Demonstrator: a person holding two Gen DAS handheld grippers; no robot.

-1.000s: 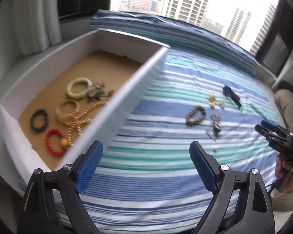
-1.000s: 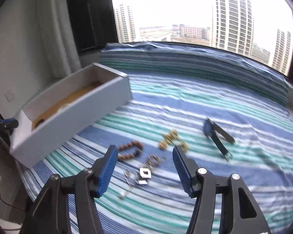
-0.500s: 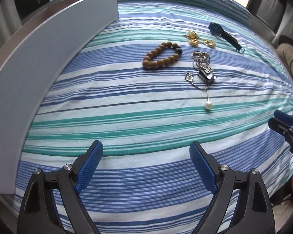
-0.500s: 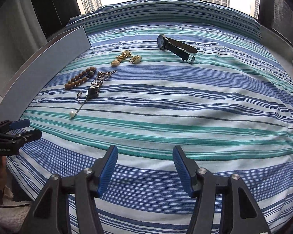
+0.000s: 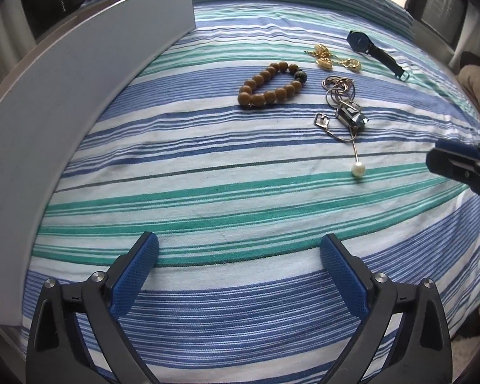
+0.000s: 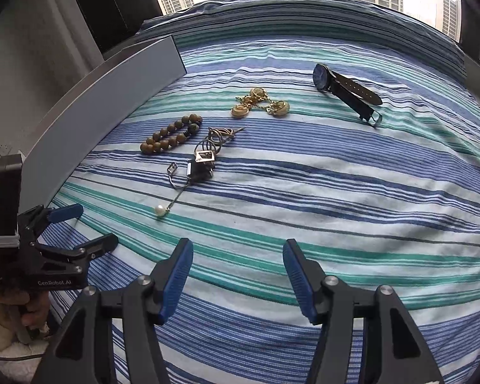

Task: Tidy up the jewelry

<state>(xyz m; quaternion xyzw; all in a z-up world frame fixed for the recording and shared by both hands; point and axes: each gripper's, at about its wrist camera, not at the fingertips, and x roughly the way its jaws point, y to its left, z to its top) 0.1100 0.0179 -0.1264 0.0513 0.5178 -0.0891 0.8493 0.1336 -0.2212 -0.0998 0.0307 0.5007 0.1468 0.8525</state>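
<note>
Four pieces lie on the striped bedspread [image 5: 208,192]: a wooden bead bracelet [image 5: 270,84] [image 6: 171,134], gold earrings [image 5: 332,59] [image 6: 259,105], a dark-strapped watch [image 5: 374,51] [image 6: 345,91], and a silver tangle of rings and pendant [image 5: 342,108] [image 6: 201,160] with a pearl [image 5: 357,169] [image 6: 160,210] on a pin. My left gripper [image 5: 238,249] [image 6: 92,227] hovers near the bed's front edge, its jaws opening wide with nothing between them. My right gripper [image 6: 236,249] [image 5: 448,160] stands part open and empty, short of the pearl.
The white box's outer wall [image 5: 64,102] [image 6: 105,102] runs along the left of the bedspread; its inside is hidden. A hand [image 6: 32,310] holds the left gripper's handle. Windows and dark curtains stand behind the bed.
The left view swung from the box's inside down to the loose jewelry, and its jaws have spread a little. The right gripper has dropped closer to the bedspread.
</note>
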